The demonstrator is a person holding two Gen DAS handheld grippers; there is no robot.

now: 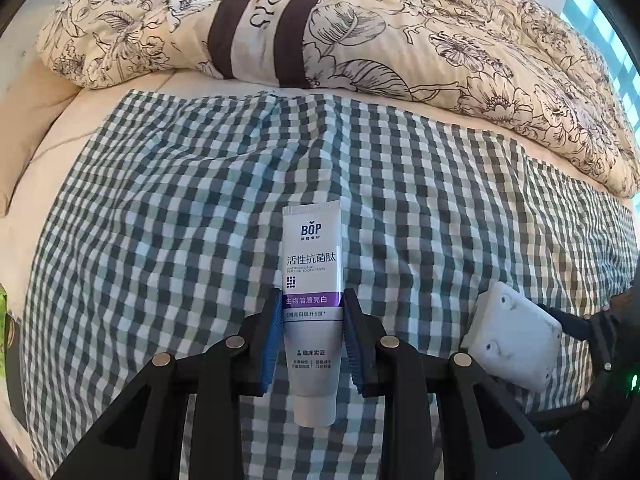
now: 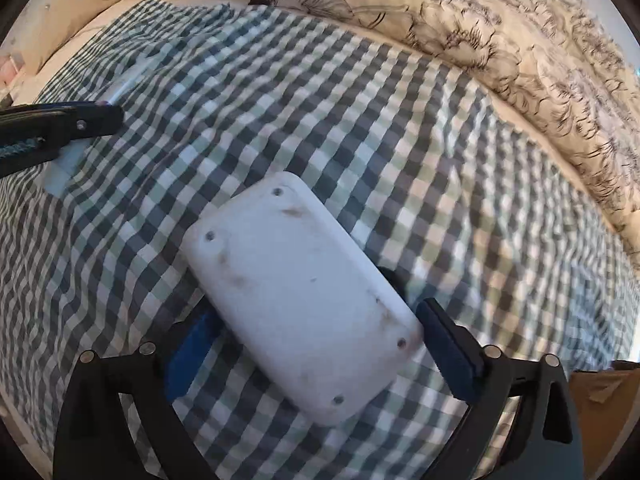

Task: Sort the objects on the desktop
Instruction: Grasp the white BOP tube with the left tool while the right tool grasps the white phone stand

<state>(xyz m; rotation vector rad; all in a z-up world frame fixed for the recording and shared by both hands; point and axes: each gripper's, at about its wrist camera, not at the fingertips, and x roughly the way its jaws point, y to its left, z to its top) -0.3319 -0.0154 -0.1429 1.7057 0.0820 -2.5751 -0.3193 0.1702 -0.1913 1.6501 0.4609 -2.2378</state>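
A white toothpaste tube (image 1: 312,248) with a purple band and "BOP" print sits between the blue pads of my left gripper (image 1: 312,300), which is shut on its middle. The cap end points toward the camera and the crimped end points away, over the checked cloth (image 1: 180,200). A white rounded plastic box (image 2: 296,292) with screw holes lies slanted on the cloth, and my right gripper (image 2: 316,316) stands open around it, one finger on each side, pads off its walls. The same box (image 1: 516,340) shows at the lower right of the left wrist view.
A green-and-white checked cloth (image 2: 400,140) covers the bed. A bunched floral quilt (image 1: 400,32) lies along the far and right sides. A beige pillow (image 1: 24,128) rests at the left. One black finger (image 2: 80,124) of the left gripper shows at the left of the right wrist view.
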